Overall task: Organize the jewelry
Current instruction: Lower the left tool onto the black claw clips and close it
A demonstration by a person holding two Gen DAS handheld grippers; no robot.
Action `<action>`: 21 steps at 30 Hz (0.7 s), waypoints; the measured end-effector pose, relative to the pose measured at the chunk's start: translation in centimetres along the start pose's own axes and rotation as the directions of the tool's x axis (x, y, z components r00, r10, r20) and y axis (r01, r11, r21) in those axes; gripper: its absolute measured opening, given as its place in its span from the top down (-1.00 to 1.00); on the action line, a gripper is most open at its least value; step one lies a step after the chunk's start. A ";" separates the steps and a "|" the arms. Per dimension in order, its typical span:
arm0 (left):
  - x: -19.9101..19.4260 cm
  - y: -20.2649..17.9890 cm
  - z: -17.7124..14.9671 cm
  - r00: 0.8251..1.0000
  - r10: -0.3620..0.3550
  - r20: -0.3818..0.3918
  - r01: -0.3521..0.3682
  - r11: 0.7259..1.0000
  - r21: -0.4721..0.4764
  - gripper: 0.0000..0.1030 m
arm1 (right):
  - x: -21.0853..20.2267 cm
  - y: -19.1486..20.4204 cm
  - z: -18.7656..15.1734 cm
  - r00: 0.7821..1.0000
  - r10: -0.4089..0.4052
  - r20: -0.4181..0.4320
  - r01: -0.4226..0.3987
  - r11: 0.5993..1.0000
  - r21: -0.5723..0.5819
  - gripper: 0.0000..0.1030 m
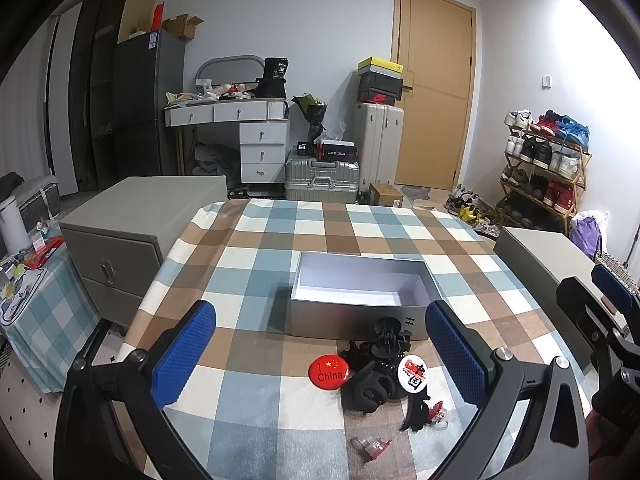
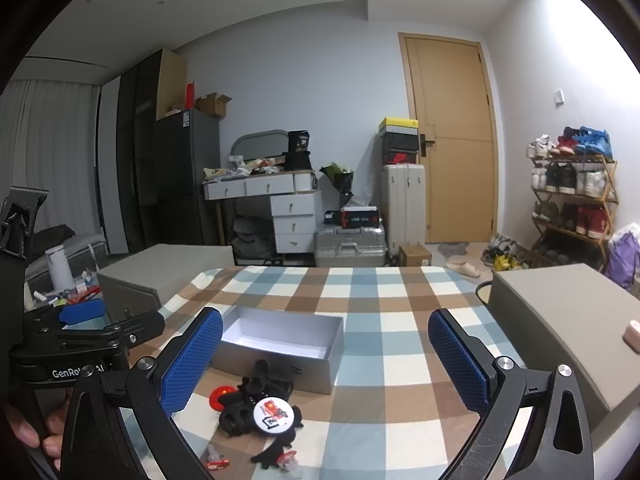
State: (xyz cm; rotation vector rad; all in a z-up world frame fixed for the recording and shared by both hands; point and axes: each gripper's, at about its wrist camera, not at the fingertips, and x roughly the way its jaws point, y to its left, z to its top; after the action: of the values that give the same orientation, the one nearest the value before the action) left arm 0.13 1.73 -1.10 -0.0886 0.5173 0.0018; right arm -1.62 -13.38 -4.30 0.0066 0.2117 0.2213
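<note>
An open, empty grey box (image 1: 356,312) (image 2: 280,354) stands on the checked tablecloth. In front of it lies a small pile: black hair claws (image 1: 376,364) (image 2: 256,394), a red "I China" badge (image 1: 329,372) (image 2: 221,395), a white badge (image 1: 413,374) (image 2: 276,414), and small red and clear pieces (image 1: 372,446) (image 2: 216,460). My left gripper (image 1: 320,356) is open above the pile, holding nothing. My right gripper (image 2: 326,364) is open and empty, to the right of the pile.
The table (image 1: 280,224) has grey cabinets (image 1: 132,232) (image 2: 560,320) on both sides. Behind are a desk with drawers (image 1: 248,128), suitcases (image 1: 322,178), a wooden door (image 1: 434,88) and a shoe rack (image 1: 548,160).
</note>
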 end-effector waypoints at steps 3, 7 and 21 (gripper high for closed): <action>0.3 0.1 -0.2 1.000 0.002 -0.008 -0.002 1.000 0.004 -0.98 | 0.5 0.1 -0.2 1.000 0.005 -0.020 -0.005 1.000 -0.006 -1.00; 1.2 0.6 -0.6 1.000 -0.002 -0.029 0.002 1.000 0.008 -0.98 | 2.0 0.4 -1.1 0.996 0.039 -0.084 -0.041 0.999 -0.019 -1.00; 4.5 3.2 -3.2 0.993 0.029 -0.113 -0.029 1.000 0.000 -0.98 | 9.1 0.8 -5.0 0.920 0.243 -0.307 -0.231 0.970 0.074 -1.00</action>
State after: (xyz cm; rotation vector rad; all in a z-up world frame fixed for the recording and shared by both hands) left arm 2.35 4.55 -6.32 -0.0833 0.6320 0.0255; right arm 5.83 -10.70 -11.07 0.0335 0.5349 0.4616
